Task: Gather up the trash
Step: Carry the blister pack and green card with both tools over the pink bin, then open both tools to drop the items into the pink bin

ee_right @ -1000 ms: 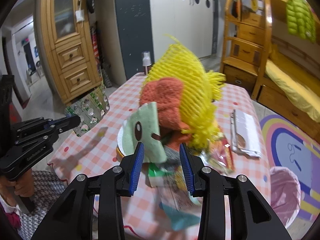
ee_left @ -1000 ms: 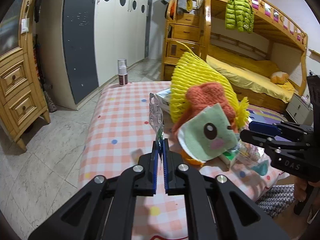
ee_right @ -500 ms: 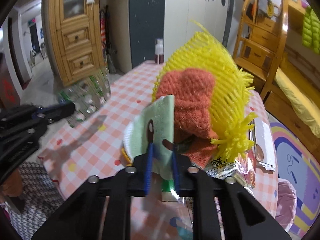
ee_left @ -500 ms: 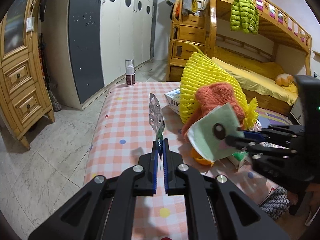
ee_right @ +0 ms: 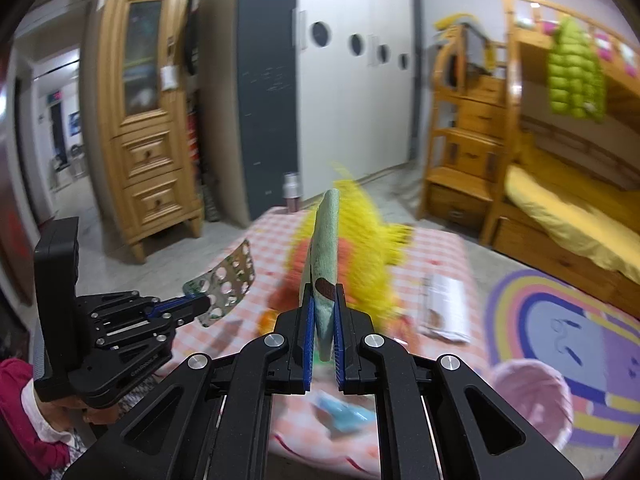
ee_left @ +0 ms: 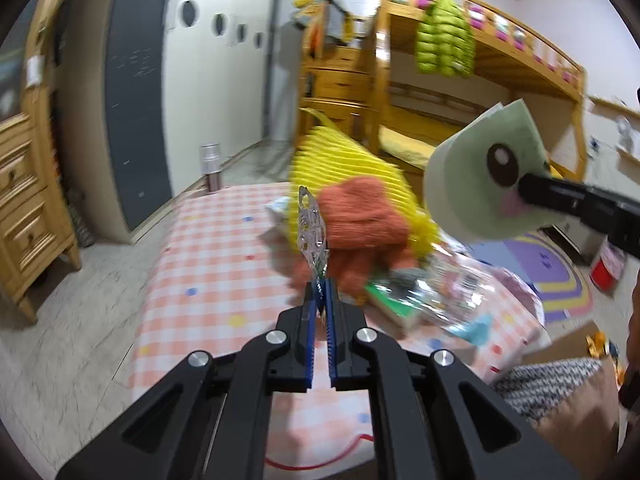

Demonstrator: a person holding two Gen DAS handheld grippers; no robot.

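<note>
Trash (ee_left: 436, 300) litters the checked table (ee_left: 208, 264); pink bin (ee_right: 532, 400) beside it.

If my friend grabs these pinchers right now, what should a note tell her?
Left gripper: fingers shut on an empty pill blister pack, held up over the checked table.
Right gripper: fingers shut on a green paper cup with a cartoon face, lifted clear of the pile.
On the table: yellow foam net, orange knit cloth, plastic wrappers, a folded leaflet.
Done: two pieces picked up.
Left: drop both, probably into the pink bin beside the table, then fetch the rest.
</note>
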